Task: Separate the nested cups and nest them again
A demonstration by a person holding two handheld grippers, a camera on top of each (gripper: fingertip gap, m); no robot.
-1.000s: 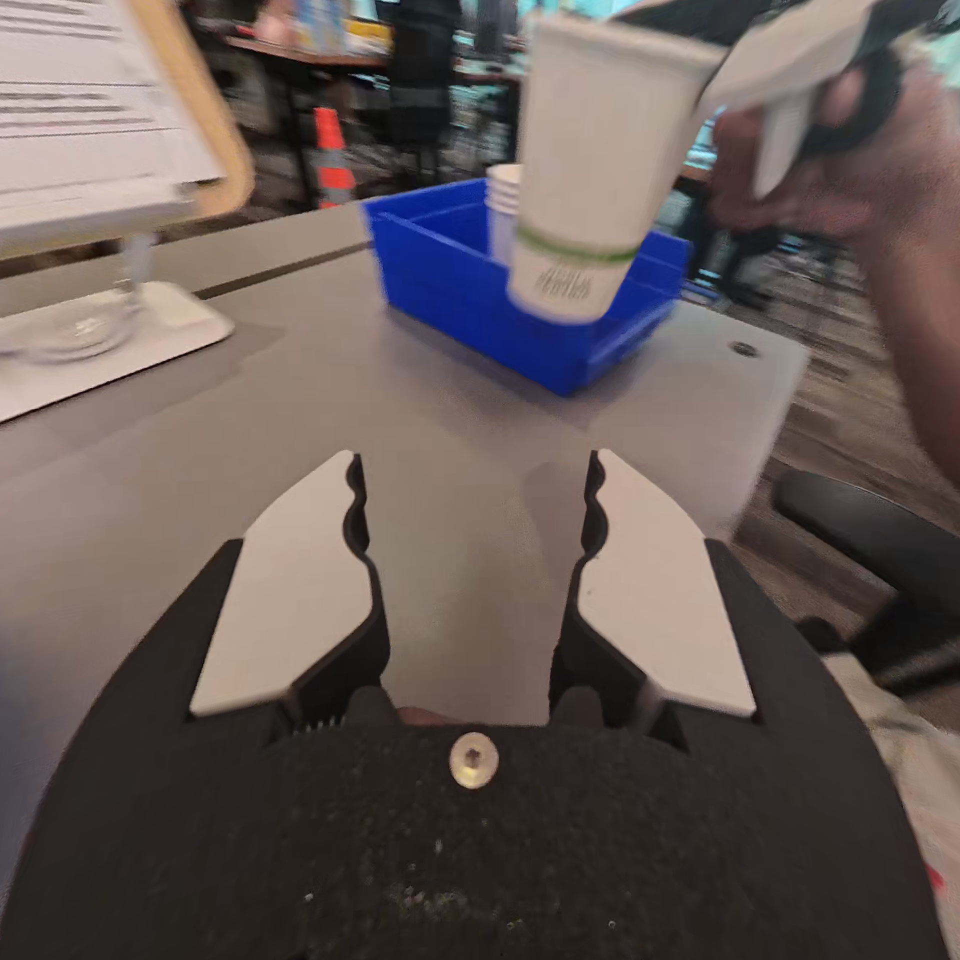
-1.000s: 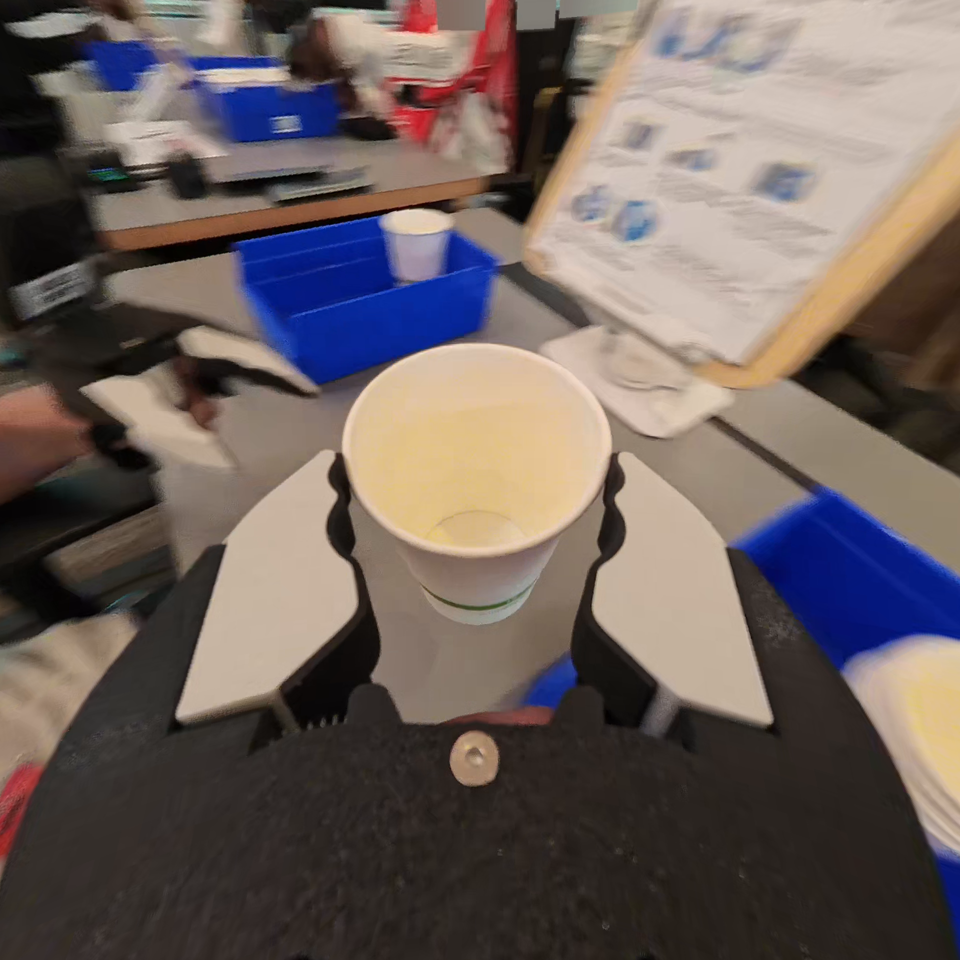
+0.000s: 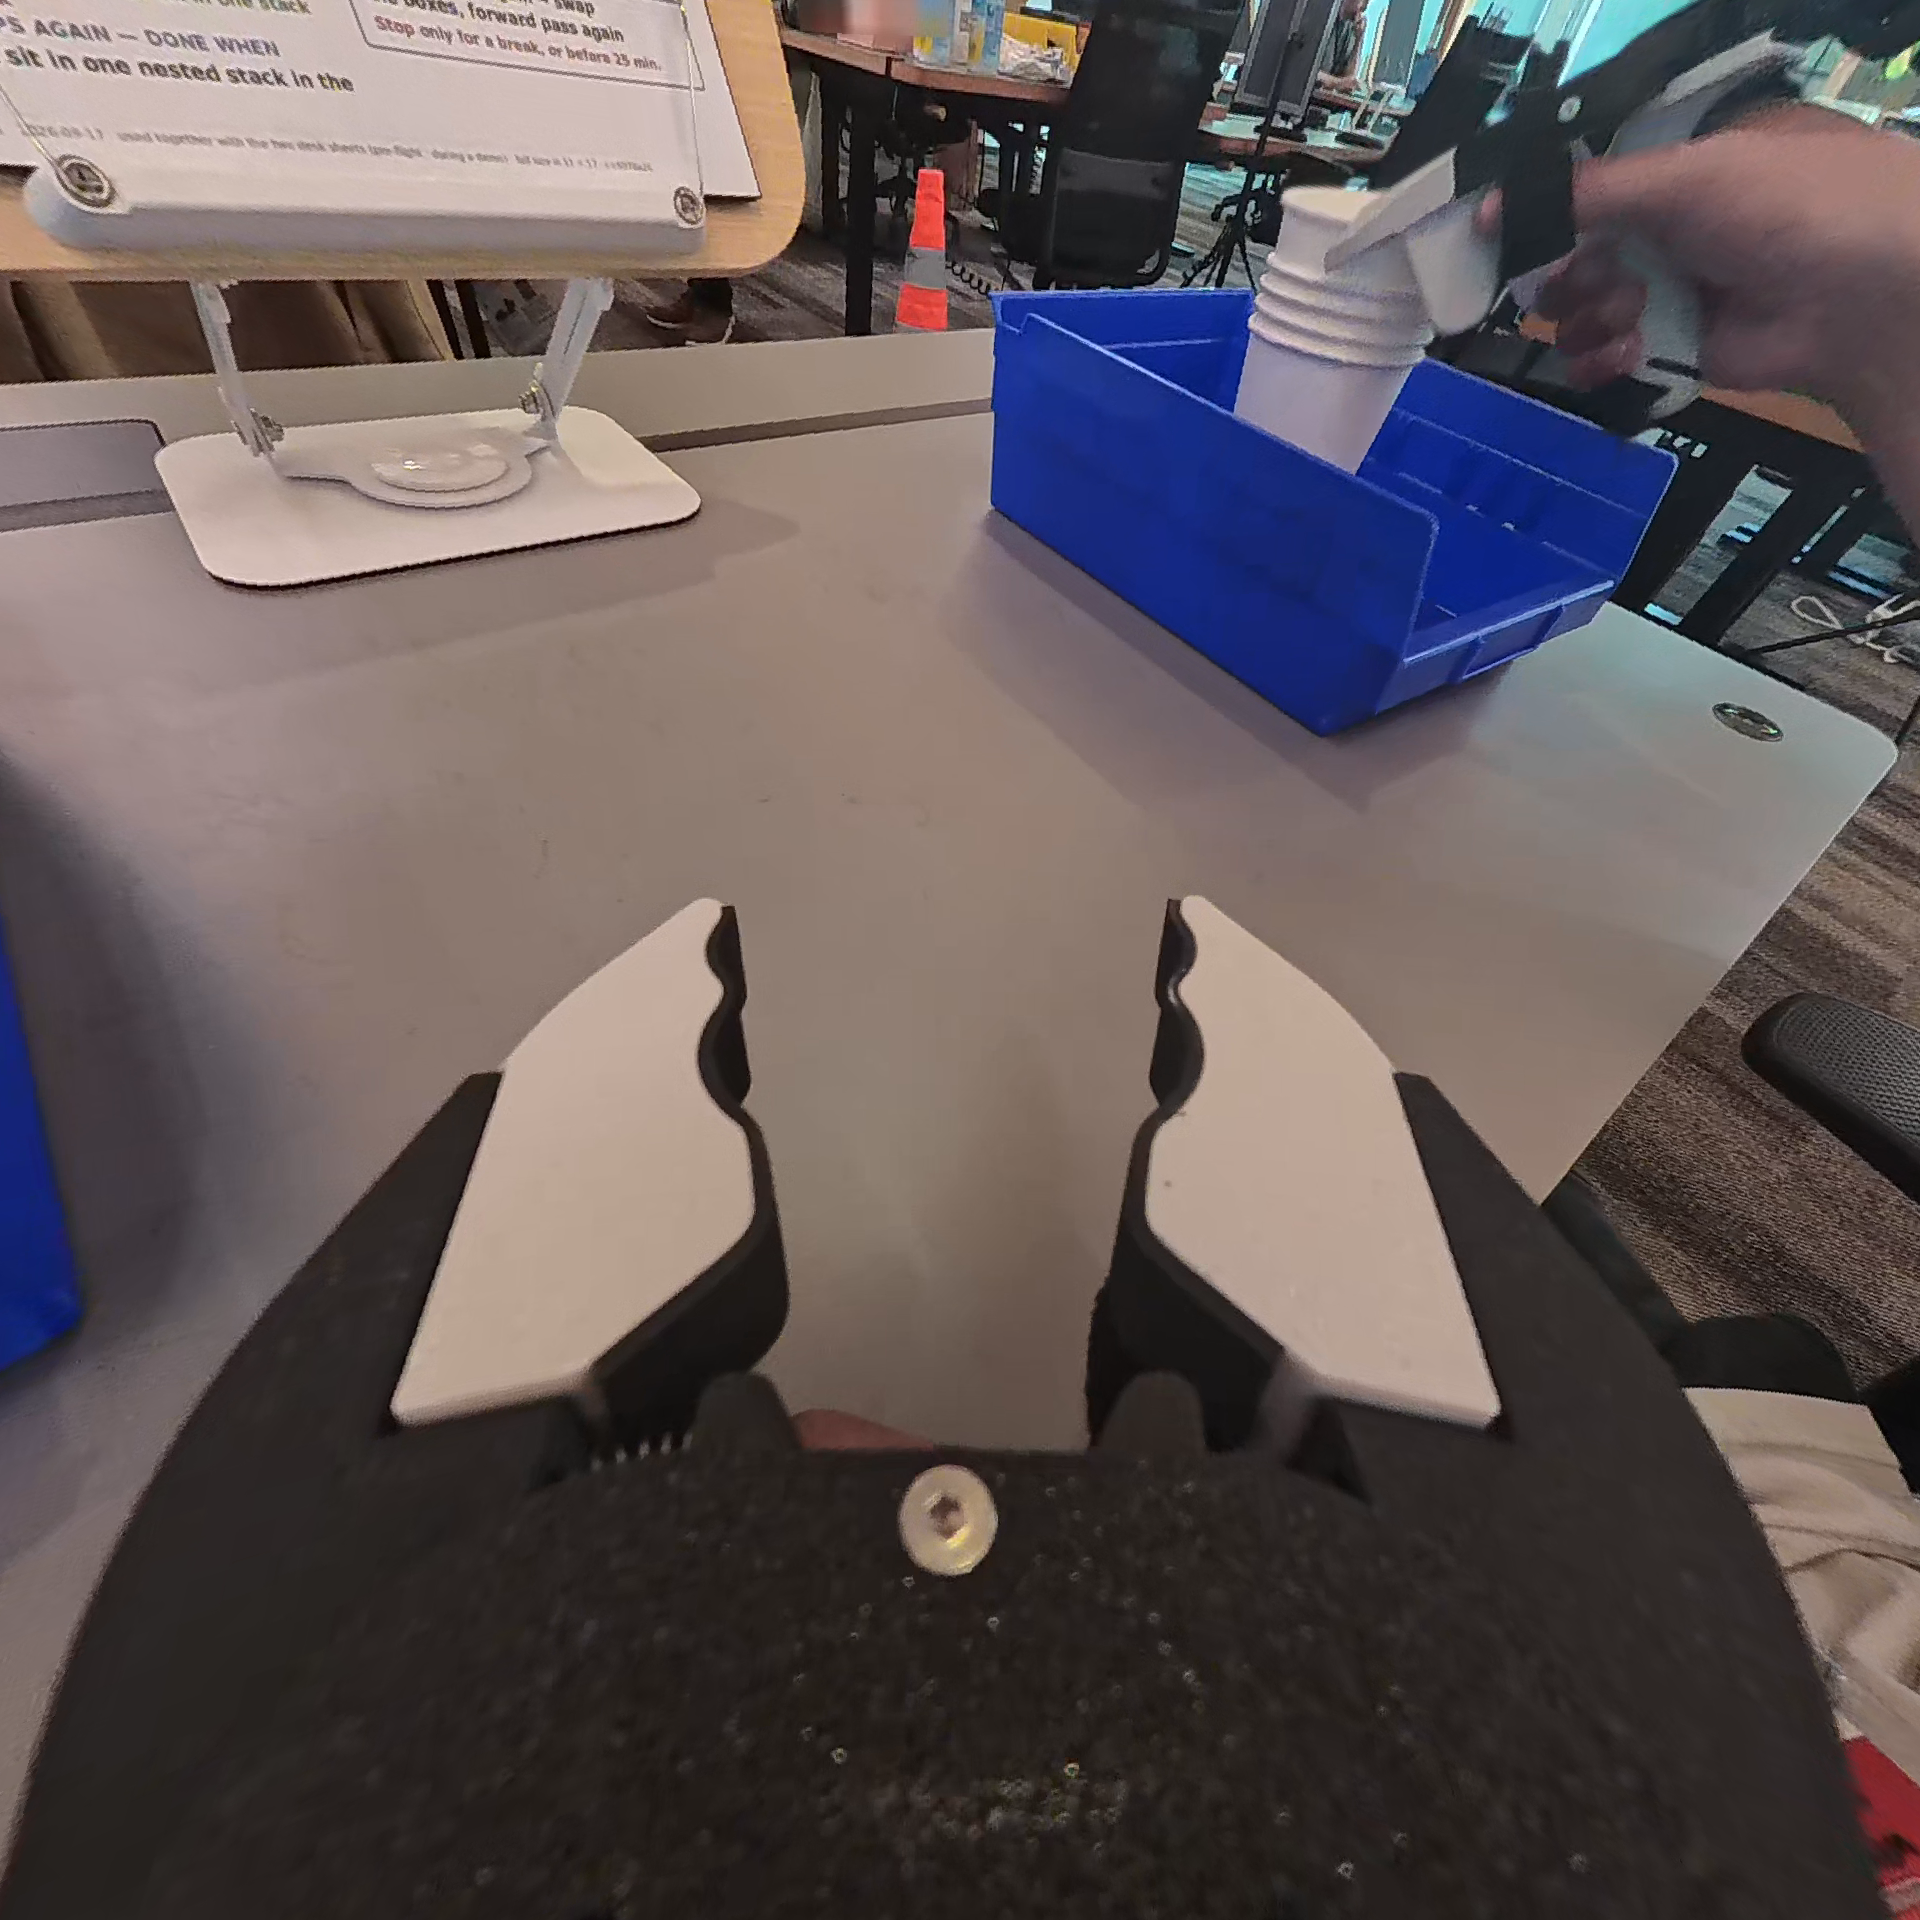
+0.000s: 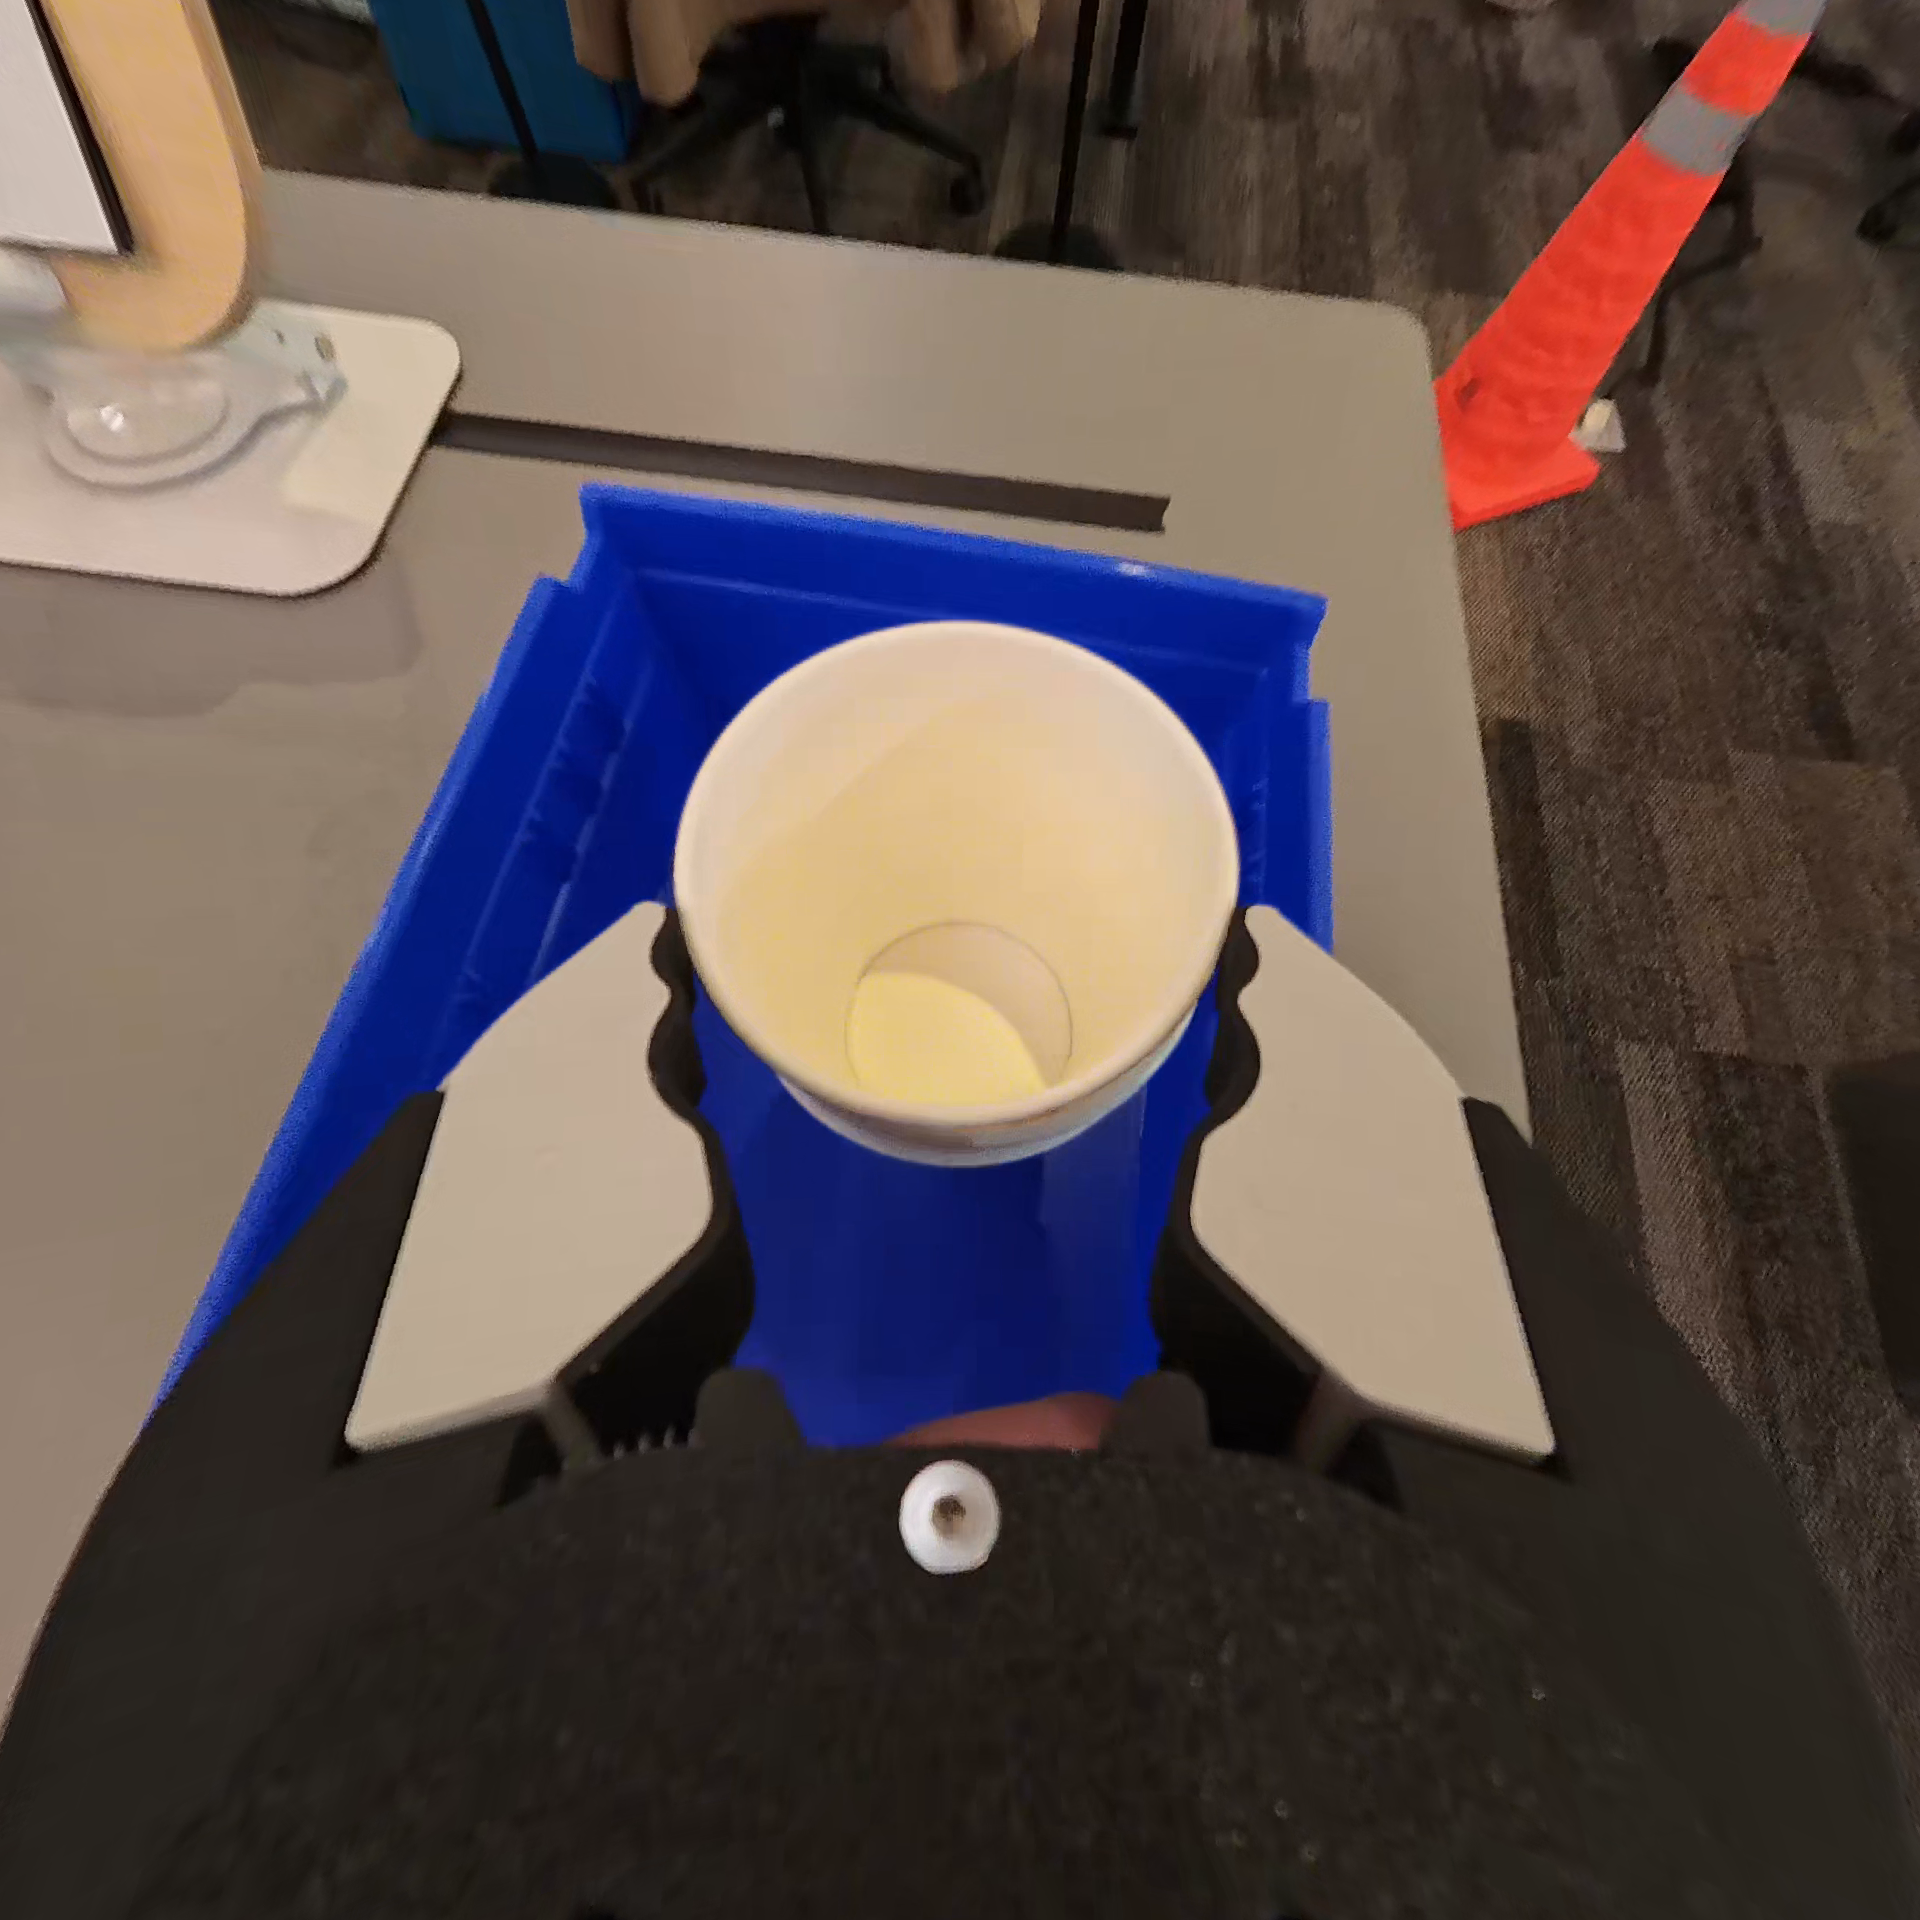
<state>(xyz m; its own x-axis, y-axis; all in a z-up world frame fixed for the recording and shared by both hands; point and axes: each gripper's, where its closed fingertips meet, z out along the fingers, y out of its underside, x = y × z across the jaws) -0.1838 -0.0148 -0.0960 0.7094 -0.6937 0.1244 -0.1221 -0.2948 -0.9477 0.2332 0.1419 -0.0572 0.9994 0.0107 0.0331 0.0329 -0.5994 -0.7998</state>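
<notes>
Since a second ago the right gripper (image 4: 954, 935) has carried its white paper cup (image 4: 956, 883) from mid-air above the grey tabletop (image 3: 831, 790) to the blue plastic bin (image 4: 499, 935), and the cup now sits on top of the stack of nested white paper cups (image 3: 1325, 353) standing inside that bin. In the left wrist view several rolled rims show ringed one above another, so a good part of the re-nesting looks done.

Right gripper: fingers on either side of the top cup just under its rim. Touching or a hair apart — cannot tell, so grip or release is undecided. Cup mouth faces up, cream inside, nothing in it.

Left gripper (image 3: 951, 1039): jaws spread wide, nothing between them, held low over bare tabletop, well apart from the bin.

A second blue bin (image 3: 26, 1195) shows only as an edge at the far left of the left wrist view; contents hidden, so how many cups remain cannot be judged.

A white stand holding a wooden board with a printed sheet (image 3: 416, 478) sits at the back; an orange traffic cone (image 4: 1590, 291) stands on the carpet beyond the table.

Left to do, as I judge it: free this cup, seat it fully, fetch any remaining.
</notes>
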